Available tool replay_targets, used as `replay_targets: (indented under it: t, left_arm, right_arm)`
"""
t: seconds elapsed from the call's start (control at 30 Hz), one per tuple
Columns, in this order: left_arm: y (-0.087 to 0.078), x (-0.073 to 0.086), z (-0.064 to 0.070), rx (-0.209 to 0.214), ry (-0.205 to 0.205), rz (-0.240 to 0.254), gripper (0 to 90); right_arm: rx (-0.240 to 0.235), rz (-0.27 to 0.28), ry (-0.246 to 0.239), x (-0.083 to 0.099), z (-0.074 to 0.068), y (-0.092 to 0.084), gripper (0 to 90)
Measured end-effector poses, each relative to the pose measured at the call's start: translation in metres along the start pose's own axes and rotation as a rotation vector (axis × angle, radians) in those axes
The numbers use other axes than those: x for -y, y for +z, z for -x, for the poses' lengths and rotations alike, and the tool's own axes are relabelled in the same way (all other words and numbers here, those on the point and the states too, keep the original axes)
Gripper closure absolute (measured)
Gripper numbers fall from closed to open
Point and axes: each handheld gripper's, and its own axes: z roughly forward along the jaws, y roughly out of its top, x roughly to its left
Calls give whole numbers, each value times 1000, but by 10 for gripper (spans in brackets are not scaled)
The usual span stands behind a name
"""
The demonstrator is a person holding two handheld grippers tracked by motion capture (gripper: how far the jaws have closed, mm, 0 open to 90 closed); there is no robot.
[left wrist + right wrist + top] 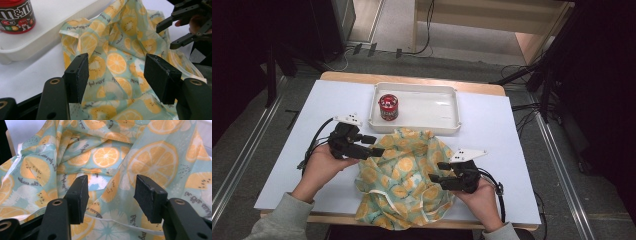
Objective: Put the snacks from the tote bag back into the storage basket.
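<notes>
Cloth: a crumpled piece of pale green fabric [404, 175] printed with orange slices and small script, heaped on the near middle of the table, its near edge hanging a little over the table's front; a white hem or ribbon runs along its near-left side.
Cloth, close up: in the left gripper view the fabric [117, 62] rises in folds just beyond the pads; in the right gripper view the fabric [130, 162] lies in soft creases behind and under the pads.
Left gripper: the left gripper [373, 145] sits at the cloth's left edge, pointing right toward it, held in the person's left hand [323, 167]; in its own view the left gripper [116, 75] has jaws standing well apart, with cloth in the gap behind them but not pinched.
Right gripper: the right gripper [437, 171] rests over the cloth's right part, pointing left, held in the right hand [482, 197]; in its own view the right gripper [111, 192] has jaws apart, cloth seen between the pads and nothing clamped. It also appears far right in the left gripper view [172, 32], jaws spread.
Tray: a white shallow tray [447, 107] lies just beyond the cloth, on the far middle of the table; the cloth's far edge reaches its near rim.
Tin: a red candy tin [388, 107] stands upright in the tray's left part; seen also at far left in the left gripper view [16, 16].
Table: a white-topped table [302, 150] with a wooden edge.
</notes>
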Motion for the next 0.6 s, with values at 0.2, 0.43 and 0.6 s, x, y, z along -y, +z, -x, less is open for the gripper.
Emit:
replay_targets:
  t: [0.2, 0.43, 0.6]
  left_arm:
    - [-1, 11, 5, -1, 14, -1, 371]
    - [-4, 21, 8, 0, 28, 10, 368]
    - [-5, 28, 7, -9, 29, 10, 361]
  right_arm:
    - [-4, -2, 0, 0, 0, 0, 460]
    - [-4, 1, 4, 0, 0, -1, 455]
    - [-5, 3, 6, 0, 0, -1, 435]
